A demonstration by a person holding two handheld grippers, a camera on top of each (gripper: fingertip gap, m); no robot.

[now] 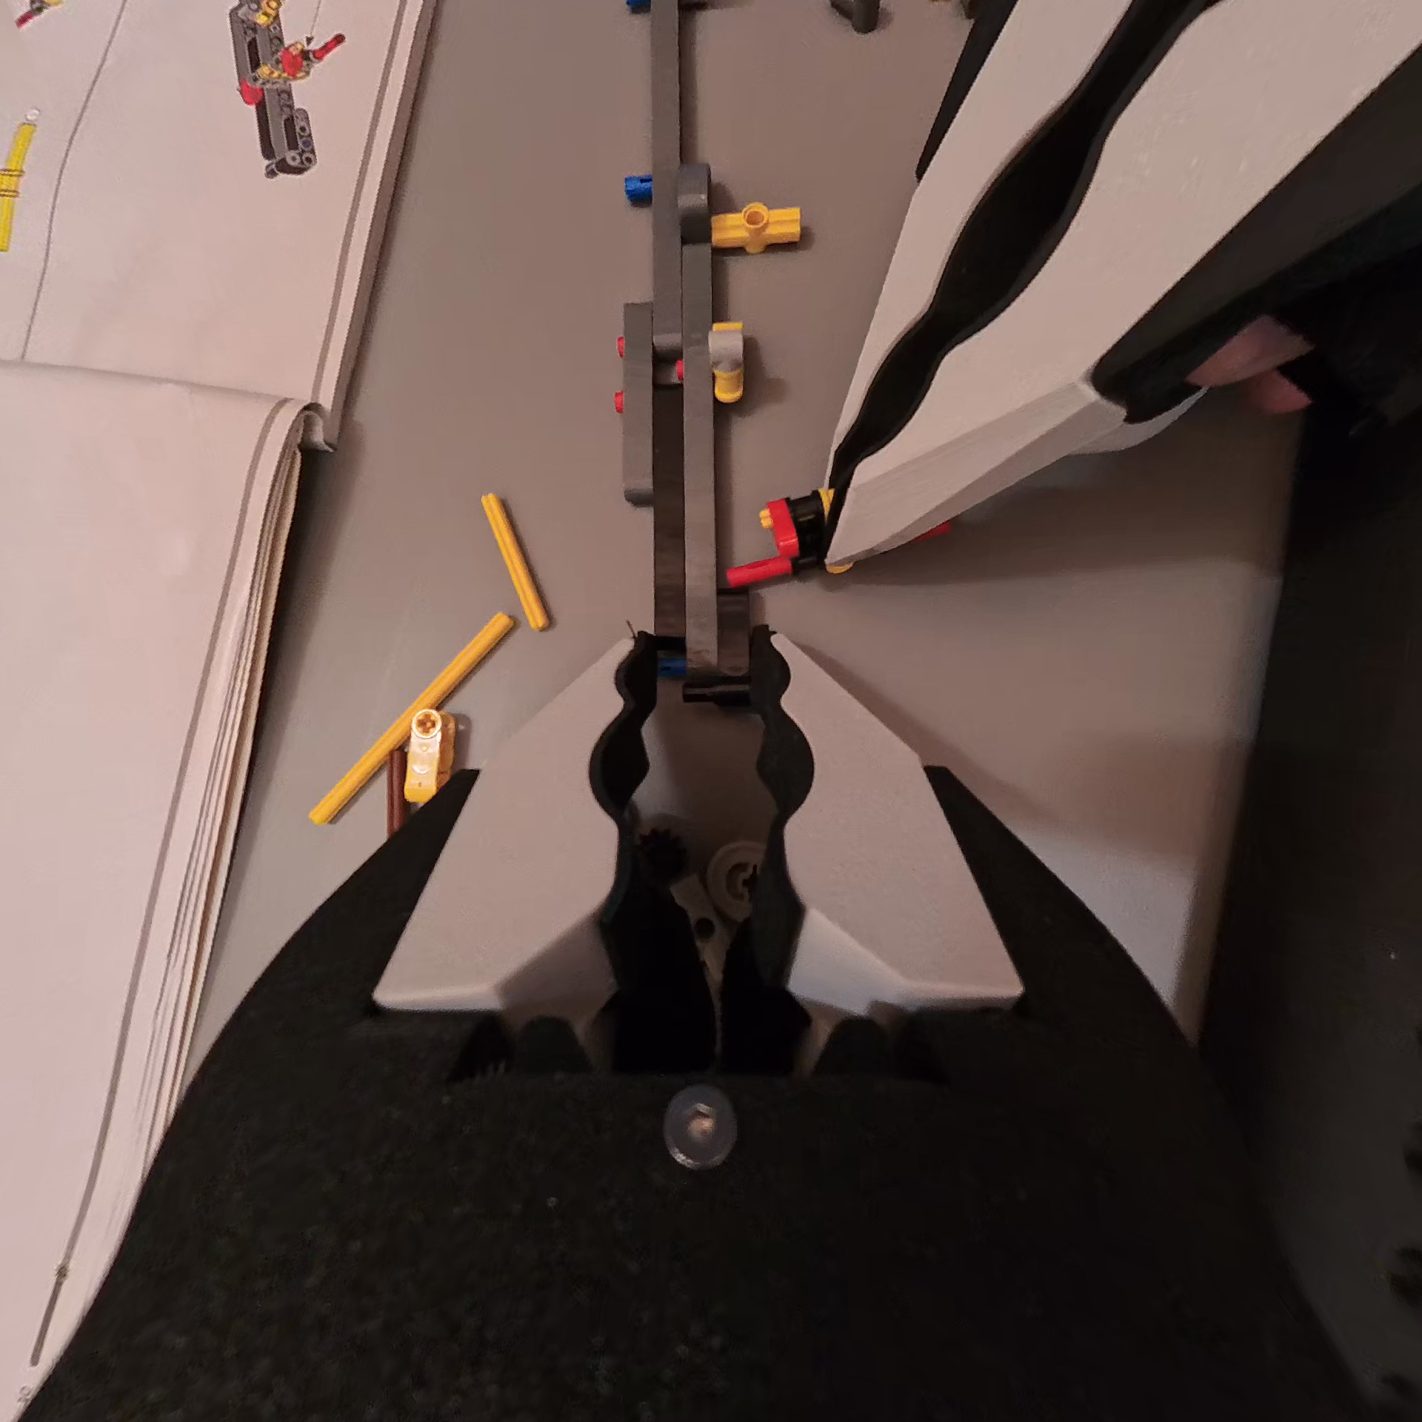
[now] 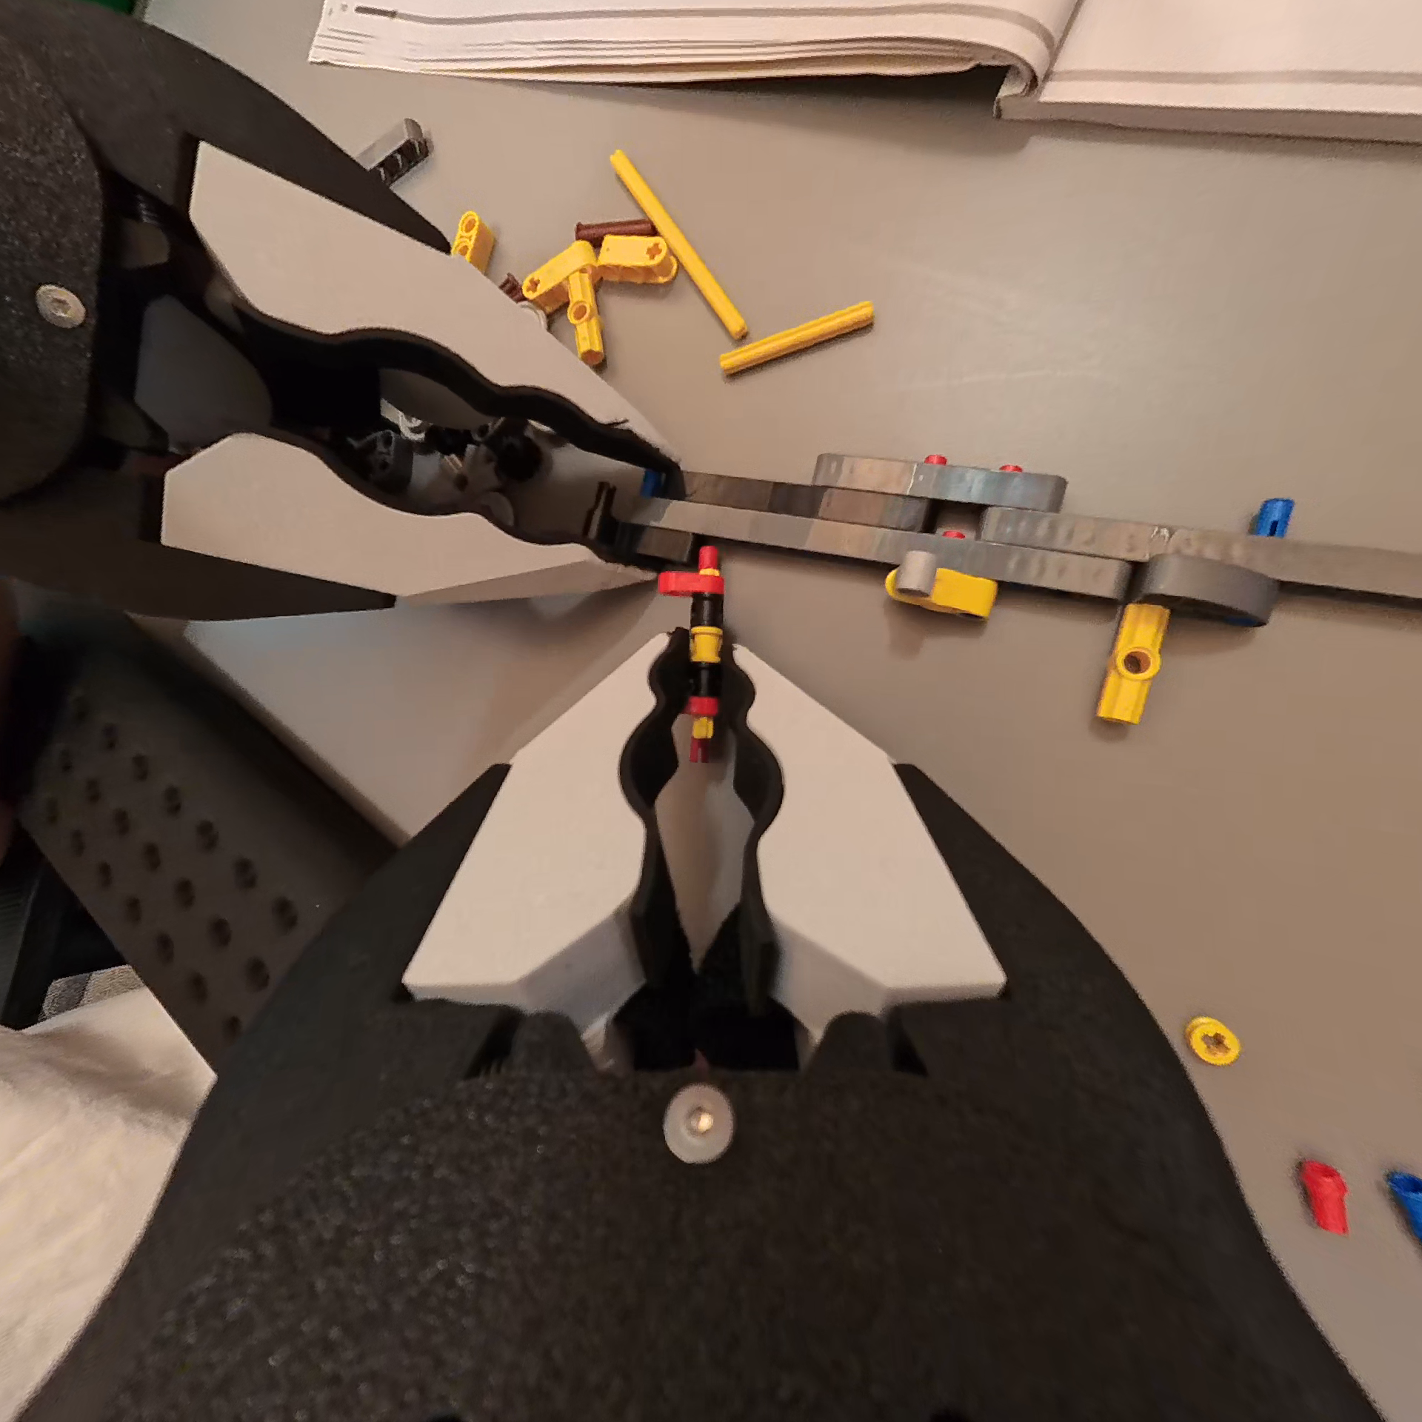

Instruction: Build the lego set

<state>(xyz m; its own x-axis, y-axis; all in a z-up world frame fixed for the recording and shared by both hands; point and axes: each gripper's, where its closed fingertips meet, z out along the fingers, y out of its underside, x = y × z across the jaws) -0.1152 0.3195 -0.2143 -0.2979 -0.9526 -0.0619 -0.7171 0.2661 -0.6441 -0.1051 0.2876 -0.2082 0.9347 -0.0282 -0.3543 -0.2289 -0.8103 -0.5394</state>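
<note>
My left gripper [image 1: 702, 646] is shut on the near end of a long grey beam assembly [image 1: 681, 431] that lies along the grey table, with blue, red and yellow pins and connectors on it. It also shows in the right wrist view [image 2: 962, 512], with the left gripper [image 2: 642, 523] at its left end. My right gripper [image 2: 704, 642] is shut on a small red, black and yellow axle piece [image 2: 702, 615], whose red tip touches the side of the beam by the left gripper's tips. In the left wrist view the right gripper [image 1: 835, 523] holds that piece [image 1: 789, 535] from the right.
An open instruction booklet [image 1: 154, 385] lies left of the assembly. Two yellow axles [image 1: 514, 562] and small yellow connectors [image 2: 592, 281] lie between booklet and assembly. A yellow bush [image 2: 1213, 1041], a red pin [image 2: 1325, 1204] and a blue pin [image 2: 1408, 1208] lie at the right. A dark perforated chair [image 2: 177, 846] stands beyond the table edge. One gripper's finger ends stand about 4 cm off the other's.
</note>
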